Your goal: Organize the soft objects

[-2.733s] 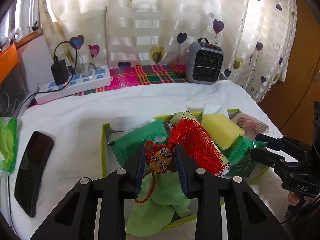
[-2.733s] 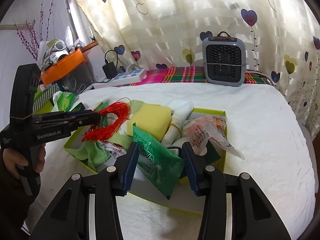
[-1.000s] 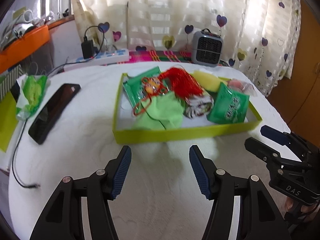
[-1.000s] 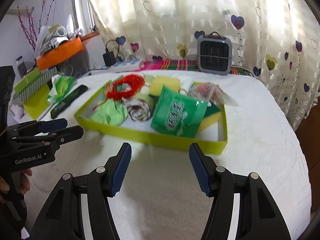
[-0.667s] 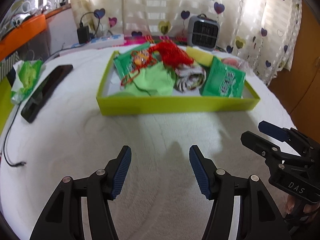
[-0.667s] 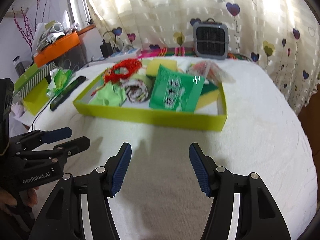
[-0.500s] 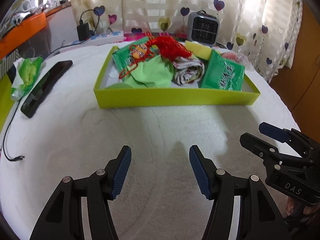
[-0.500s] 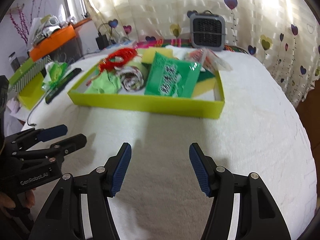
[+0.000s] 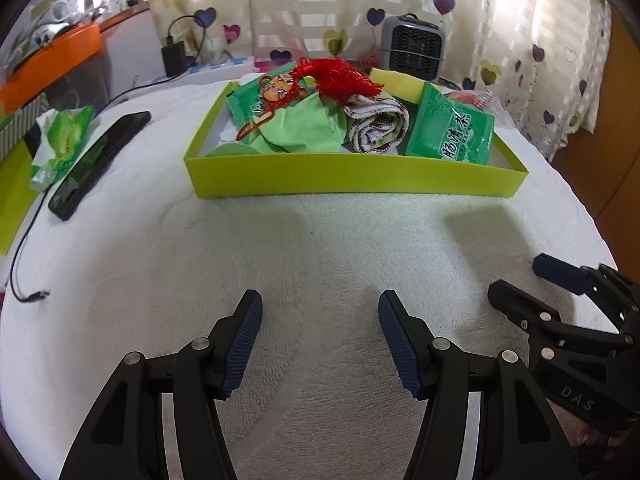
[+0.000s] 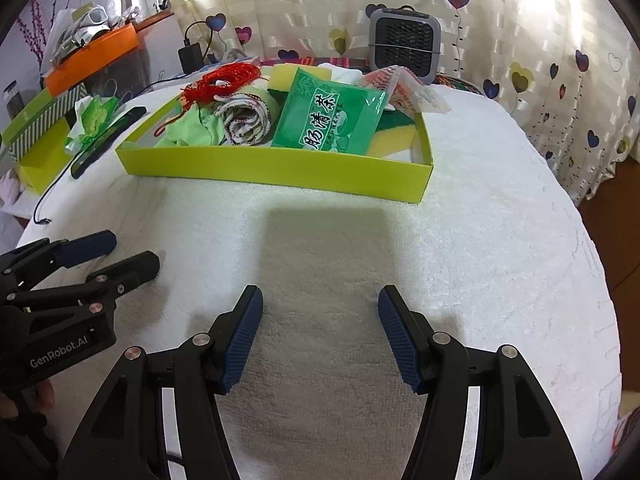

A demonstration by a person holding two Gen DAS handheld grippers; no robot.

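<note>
Both my hand-held grippers hang wide and empty.
The tray of soft things sits ahead of my left hand-held gripper and right hand-held gripper, well apart from both.

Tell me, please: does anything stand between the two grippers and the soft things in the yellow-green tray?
Only the tray's near wall. Bare white cloth lies between it and the left gripper and right gripper, both with empty, open jaws.
</note>
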